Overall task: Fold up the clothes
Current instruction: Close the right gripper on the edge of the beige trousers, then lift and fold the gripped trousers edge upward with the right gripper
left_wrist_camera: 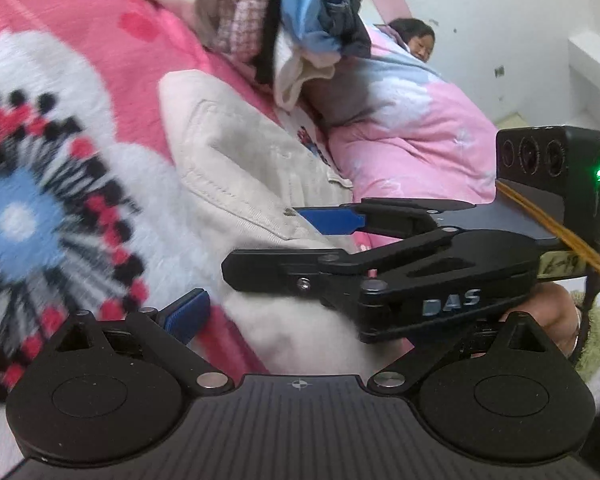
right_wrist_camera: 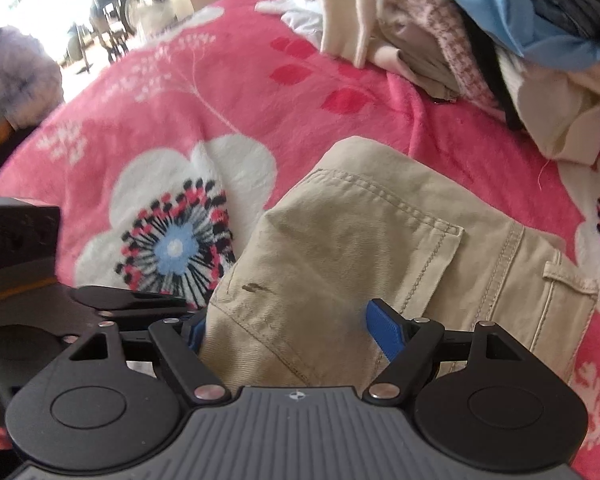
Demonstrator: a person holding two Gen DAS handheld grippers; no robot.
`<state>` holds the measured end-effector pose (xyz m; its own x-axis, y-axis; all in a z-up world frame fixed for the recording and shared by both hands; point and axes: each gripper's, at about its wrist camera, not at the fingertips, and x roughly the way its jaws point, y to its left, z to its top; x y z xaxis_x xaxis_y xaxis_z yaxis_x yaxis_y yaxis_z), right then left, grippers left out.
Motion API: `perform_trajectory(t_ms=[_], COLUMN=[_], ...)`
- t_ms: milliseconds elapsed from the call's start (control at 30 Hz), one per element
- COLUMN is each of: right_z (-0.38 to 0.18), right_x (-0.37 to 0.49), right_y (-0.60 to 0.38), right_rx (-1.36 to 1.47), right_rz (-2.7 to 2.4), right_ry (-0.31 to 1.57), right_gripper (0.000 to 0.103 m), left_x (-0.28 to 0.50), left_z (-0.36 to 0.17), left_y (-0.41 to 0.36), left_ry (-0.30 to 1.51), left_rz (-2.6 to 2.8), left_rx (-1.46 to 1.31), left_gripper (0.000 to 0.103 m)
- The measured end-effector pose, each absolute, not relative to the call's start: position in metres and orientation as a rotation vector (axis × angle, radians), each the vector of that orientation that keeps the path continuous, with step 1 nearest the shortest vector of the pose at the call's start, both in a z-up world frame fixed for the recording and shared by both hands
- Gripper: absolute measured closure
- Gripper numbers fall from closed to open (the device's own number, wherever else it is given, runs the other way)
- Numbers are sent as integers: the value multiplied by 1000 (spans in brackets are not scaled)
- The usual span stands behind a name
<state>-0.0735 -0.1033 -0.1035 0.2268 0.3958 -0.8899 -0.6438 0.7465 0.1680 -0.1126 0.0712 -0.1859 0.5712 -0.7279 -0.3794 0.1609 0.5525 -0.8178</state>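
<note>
A pair of beige trousers (right_wrist_camera: 364,240) lies folded on the pink flowered blanket (right_wrist_camera: 180,112); it also shows in the left wrist view (left_wrist_camera: 236,168). My right gripper (right_wrist_camera: 292,328) is open, its blue pads (right_wrist_camera: 384,326) standing either side of the near edge of the trousers. In the left wrist view the right gripper (left_wrist_camera: 332,240) crosses the picture from the right over the trousers. My left gripper (left_wrist_camera: 284,316) is open; only its left blue pad (left_wrist_camera: 186,314) shows, at the trousers' edge.
A heap of unfolded clothes (right_wrist_camera: 480,32) lies at the far side of the blanket, also in the left wrist view (left_wrist_camera: 284,12). A person (left_wrist_camera: 416,40) lies under a pink quilt (left_wrist_camera: 412,128) beyond it. A fluffy grey thing (right_wrist_camera: 16,76) sits far left.
</note>
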Motion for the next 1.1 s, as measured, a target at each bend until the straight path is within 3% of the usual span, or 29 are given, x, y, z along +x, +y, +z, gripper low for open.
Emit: perform_trajectory(t_ms=[300, 567, 833, 1000, 1100], right_z=[-90, -73, -128, -154, -163], right_x=[-53, -34, -20, -1, 14], right_y=[-163, -276, -328, -320, -317], right_rx=[89, 386, 550, 576, 616], right_rz=[772, 528, 411, 520, 569], right_ry=[1170, 1015, 1097, 1108, 1091], right_gripper=[21, 21, 21, 15, 14], left_x=[-90, -76, -72, -71, -70], left_z=[-185, -190, -195, -190, -189], left_y=[63, 67, 68, 59, 59], left_ry=[815, 868, 850, 887, 916], left_rz=[-628, -664, -715, -689, -646], left_rx=[-814, -883, -967, -858, -842], left_gripper=[5, 3, 3, 8, 19])
